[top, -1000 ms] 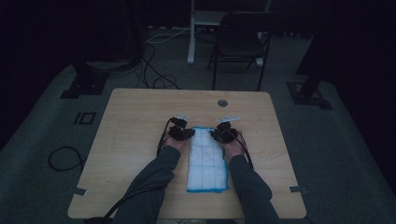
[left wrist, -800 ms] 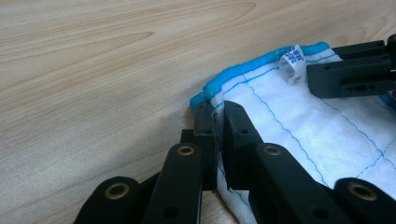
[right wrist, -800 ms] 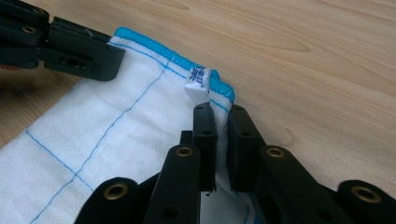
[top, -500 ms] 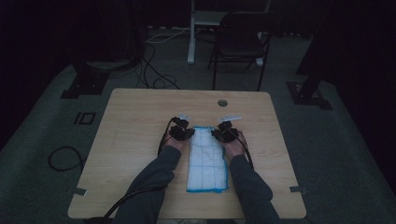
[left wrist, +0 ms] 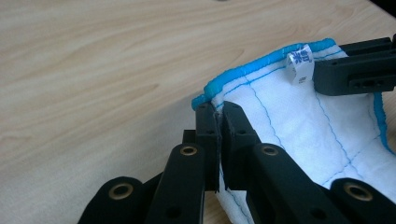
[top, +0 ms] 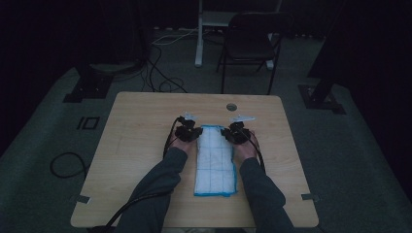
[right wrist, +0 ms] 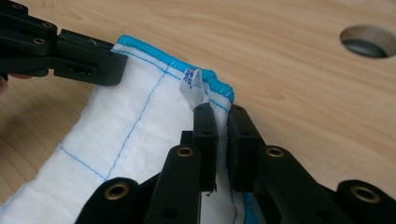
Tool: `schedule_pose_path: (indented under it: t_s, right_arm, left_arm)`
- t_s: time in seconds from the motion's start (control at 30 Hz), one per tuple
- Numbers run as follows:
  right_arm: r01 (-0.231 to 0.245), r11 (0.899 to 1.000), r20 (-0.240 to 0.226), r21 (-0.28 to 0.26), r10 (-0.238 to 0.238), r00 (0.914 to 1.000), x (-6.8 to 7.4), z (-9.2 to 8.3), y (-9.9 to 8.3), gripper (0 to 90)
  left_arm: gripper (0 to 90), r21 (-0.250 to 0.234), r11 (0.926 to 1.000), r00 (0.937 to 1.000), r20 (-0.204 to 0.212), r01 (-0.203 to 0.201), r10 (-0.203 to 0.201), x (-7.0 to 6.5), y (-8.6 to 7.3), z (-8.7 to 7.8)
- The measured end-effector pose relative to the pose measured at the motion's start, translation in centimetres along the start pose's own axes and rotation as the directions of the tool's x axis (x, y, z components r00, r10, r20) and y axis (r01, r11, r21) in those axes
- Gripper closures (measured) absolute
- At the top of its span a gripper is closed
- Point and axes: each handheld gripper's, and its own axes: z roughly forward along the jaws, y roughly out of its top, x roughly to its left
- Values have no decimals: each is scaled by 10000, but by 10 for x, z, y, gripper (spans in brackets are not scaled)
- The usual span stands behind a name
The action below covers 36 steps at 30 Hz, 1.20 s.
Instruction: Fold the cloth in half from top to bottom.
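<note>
A white quilted cloth with blue edging lies folded lengthwise in the middle of the wooden table. My left gripper sits at the cloth's far left corner and my right gripper at its far right corner. In the left gripper view the jaws are shut on the cloth just below its blue hem, which is slightly lifted. In the right gripper view the jaws are shut on the cloth beside a small label. Each view shows the other gripper's jaw across the cloth.
A round cable hole lies in the table just beyond the grippers. A dark chair and a white stand post stand behind the table. Cables run over the floor at left.
</note>
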Motion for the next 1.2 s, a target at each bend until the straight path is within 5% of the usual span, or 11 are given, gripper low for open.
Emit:
schedule_pose_path:
  t_s: [0.47,0.93,1.2]
  right_arm:
    - [382,9973,41,-624,-380,9993,2,-22,15,846]
    - [890,9915,-120,-954,-905,9958,19,-48,5,846]
    - [772,9896,-326,-1216,-817,9961,25,-59,-7,846]
  left_arm:
    - [873,-687,9970,9992,136,-353,363,-8,19,-22]
    - [872,-1147,9918,9973,408,-566,616,-22,6,-46]
    - [871,-1531,9877,9970,659,-305,410,-30,-8,-58]
